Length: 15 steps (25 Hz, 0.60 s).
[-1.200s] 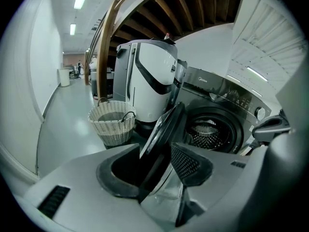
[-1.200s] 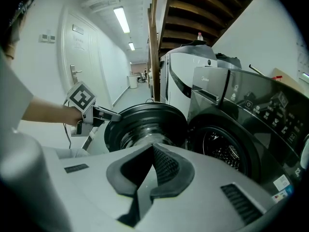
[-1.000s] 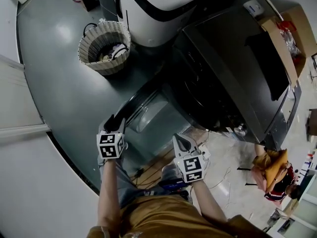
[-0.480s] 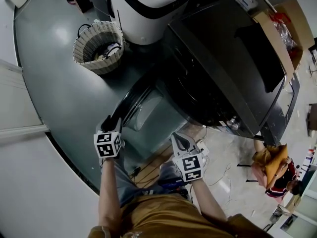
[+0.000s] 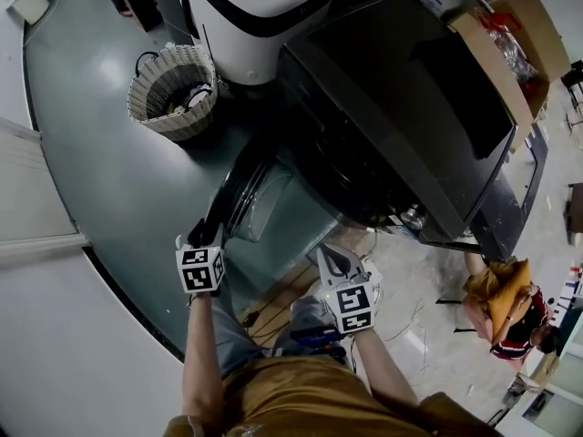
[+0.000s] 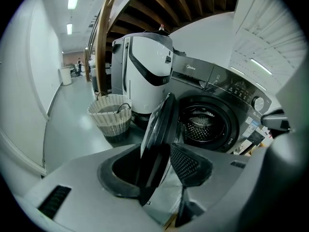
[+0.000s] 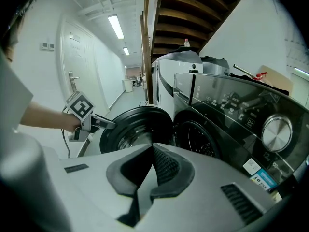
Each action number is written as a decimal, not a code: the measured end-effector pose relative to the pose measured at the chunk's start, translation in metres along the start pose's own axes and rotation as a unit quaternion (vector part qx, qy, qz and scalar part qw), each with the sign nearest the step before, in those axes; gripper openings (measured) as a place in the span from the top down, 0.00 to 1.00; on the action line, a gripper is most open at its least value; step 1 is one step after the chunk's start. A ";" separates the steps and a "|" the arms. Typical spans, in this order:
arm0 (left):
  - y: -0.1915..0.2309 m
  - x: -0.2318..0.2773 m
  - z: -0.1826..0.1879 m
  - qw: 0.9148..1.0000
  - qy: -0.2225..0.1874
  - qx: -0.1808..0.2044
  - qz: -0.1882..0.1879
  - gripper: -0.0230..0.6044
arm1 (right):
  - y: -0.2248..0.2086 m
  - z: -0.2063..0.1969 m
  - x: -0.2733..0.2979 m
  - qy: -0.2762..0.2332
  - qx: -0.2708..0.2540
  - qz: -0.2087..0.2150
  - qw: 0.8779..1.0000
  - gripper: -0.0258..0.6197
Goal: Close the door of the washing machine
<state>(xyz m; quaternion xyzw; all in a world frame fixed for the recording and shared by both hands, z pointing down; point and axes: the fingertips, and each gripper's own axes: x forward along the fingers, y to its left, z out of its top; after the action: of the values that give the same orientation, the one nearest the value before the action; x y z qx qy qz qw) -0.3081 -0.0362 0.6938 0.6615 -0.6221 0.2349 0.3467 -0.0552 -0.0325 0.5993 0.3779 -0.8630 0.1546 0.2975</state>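
The dark front-loading washing machine [image 5: 392,107] stands with its round door [image 5: 260,198] swung wide open, and the steel drum [image 6: 205,124] shows inside. My left gripper [image 5: 205,233] is at the door's outer rim. In the left gripper view the door [image 6: 161,124] stands edge-on between that gripper's [image 6: 154,151] open jaws, and I cannot tell whether a pad touches it. My right gripper [image 5: 330,255] hangs lower right of the door, its jaws shut on nothing [image 7: 152,149]. The right gripper view shows the door [image 7: 137,129] with the left gripper [image 7: 113,125] at its left edge.
A wicker basket [image 5: 173,89] stands on the grey floor left of the machine, beside a white appliance [image 5: 255,7]. An open cardboard box [image 5: 510,35] sits on the machine's top. Cables [image 5: 273,312] lie on the floor near my legs.
The machine and its door have come closer to both grippers. The left gripper's jaws now reach the door's rim. The right gripper keeps its place beside it.
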 end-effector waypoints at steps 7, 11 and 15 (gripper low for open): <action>-0.022 -0.001 -0.005 1.000 0.013 0.012 -0.008 0.63 | -0.014 -0.001 -0.019 -0.015 0.006 -0.016 1.000 0.94; -0.034 -0.002 -0.009 0.999 0.023 0.026 -0.007 0.64 | -0.022 -0.003 -0.033 -0.021 0.016 -0.027 0.999 0.94; -0.047 -0.004 -0.015 0.998 0.037 0.052 -0.010 0.64 | -0.028 -0.010 -0.050 -0.023 0.034 -0.039 0.998 0.94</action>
<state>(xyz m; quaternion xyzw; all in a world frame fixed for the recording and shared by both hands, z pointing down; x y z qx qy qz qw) -0.2607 -0.0233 0.6926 0.6759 -0.5888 0.2883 0.3369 -0.0037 -0.0182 0.5765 0.4245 -0.8484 0.1638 0.2705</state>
